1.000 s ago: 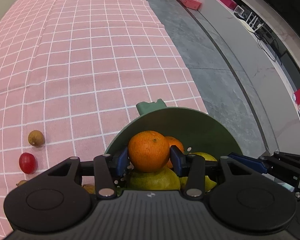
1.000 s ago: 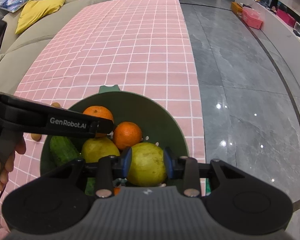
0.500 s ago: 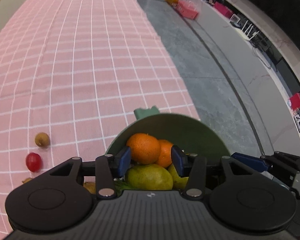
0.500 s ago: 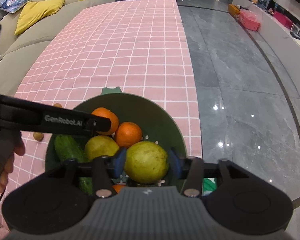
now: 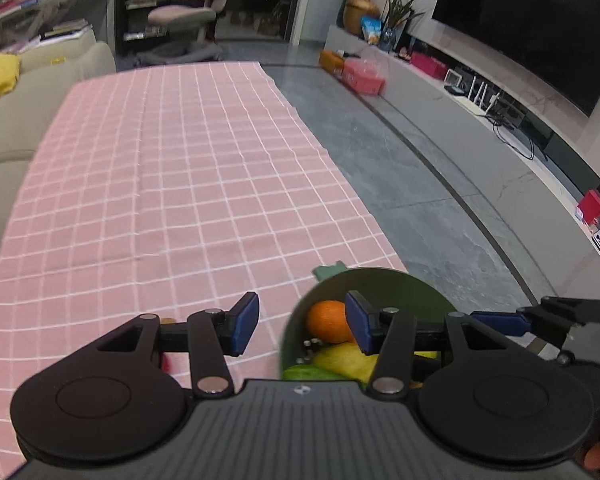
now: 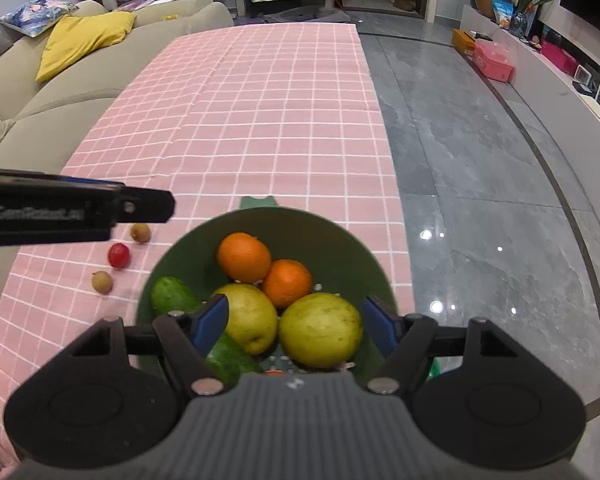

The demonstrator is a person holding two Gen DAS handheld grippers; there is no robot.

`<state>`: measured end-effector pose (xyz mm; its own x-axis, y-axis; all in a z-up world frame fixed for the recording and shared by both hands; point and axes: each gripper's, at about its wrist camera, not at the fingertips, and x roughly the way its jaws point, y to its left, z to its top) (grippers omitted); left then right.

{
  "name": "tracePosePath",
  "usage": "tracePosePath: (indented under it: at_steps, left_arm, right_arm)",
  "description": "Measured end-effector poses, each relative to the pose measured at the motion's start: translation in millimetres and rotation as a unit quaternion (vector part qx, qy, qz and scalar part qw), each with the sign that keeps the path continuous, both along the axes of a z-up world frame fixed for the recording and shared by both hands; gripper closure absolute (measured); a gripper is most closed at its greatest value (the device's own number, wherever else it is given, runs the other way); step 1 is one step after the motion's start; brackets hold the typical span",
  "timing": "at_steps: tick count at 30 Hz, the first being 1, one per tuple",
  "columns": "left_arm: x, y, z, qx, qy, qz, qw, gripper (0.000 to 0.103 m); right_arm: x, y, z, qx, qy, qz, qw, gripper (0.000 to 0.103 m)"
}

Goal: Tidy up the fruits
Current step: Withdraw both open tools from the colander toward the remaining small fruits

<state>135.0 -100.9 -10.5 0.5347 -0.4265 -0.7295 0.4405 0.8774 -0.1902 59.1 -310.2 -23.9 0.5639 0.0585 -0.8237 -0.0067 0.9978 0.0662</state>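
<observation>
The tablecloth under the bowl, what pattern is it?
Pink with a thin white grid, on the tablecloth; the right wrist view shows it best.

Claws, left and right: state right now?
Left claw: opening, empty.
Right claw: opening, nothing gripped, above yellow-green round fruit in green bowl.

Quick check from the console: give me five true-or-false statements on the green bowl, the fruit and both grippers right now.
1. The green bowl holds two oranges. True.
2. The right gripper is clamped on a pear. False: its jaws are opening, and the pear lies free in the bowl.
3. The cucumber lies on the pink checked cloth. False: it is in the bowl.
4. Three small fruits sit on the cloth beside the bowl. True.
5. The left gripper holds nothing. True; its jaws are opening.
</observation>
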Motion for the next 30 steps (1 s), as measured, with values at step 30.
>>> tracePosePath:
  at_steps: [30]
  left_arm:
    - [-26,101,-56,0.054,0.045,0.005,0.9975,0.043]
  right_arm:
    - [-8,141,-14,-0.096,-0.054,0.271,0.956,0.059]
